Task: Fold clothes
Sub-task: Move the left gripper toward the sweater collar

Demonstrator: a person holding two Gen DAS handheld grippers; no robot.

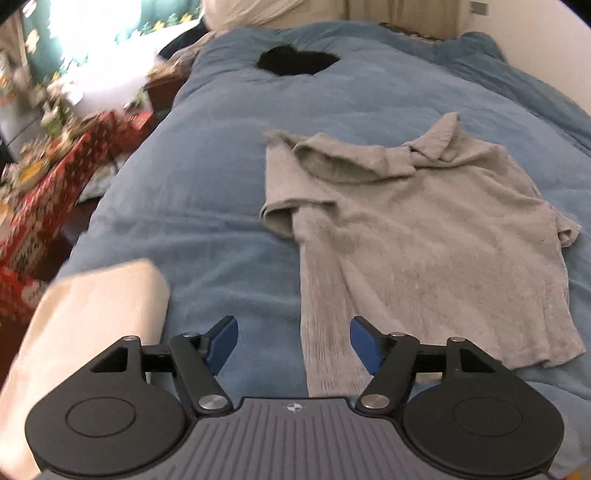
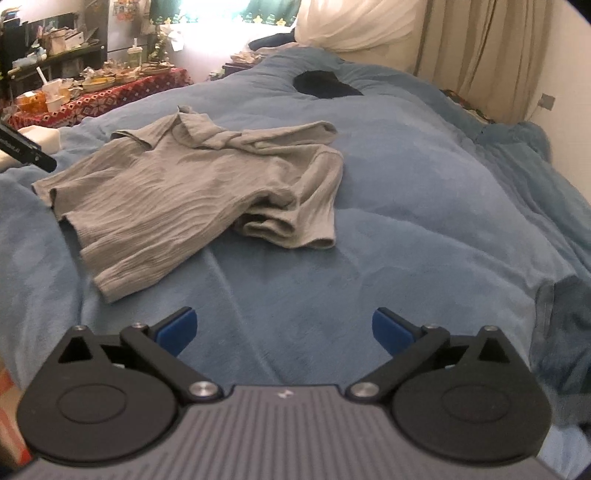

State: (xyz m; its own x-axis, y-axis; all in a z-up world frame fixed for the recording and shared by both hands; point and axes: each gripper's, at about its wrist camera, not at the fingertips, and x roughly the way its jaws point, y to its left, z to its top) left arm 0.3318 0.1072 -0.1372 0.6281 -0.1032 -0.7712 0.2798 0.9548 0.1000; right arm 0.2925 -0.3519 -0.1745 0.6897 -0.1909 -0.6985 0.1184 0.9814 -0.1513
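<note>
Right now both tongs hang spread over the blue bedspread (image 2: 406,229), nothing between their pads. Rumpled and unfolded, the grey shirt (image 1: 417,236) lies flat just ahead of the left gripper (image 1: 293,341); the right gripper (image 2: 283,332) hovers beside its hem.

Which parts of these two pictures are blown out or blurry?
Left wrist view: window blown out, the red boxes and cream cloth smeared. Right wrist view: window glares too; the grey shirt is fairly sharp; both bend at the edges.
</note>
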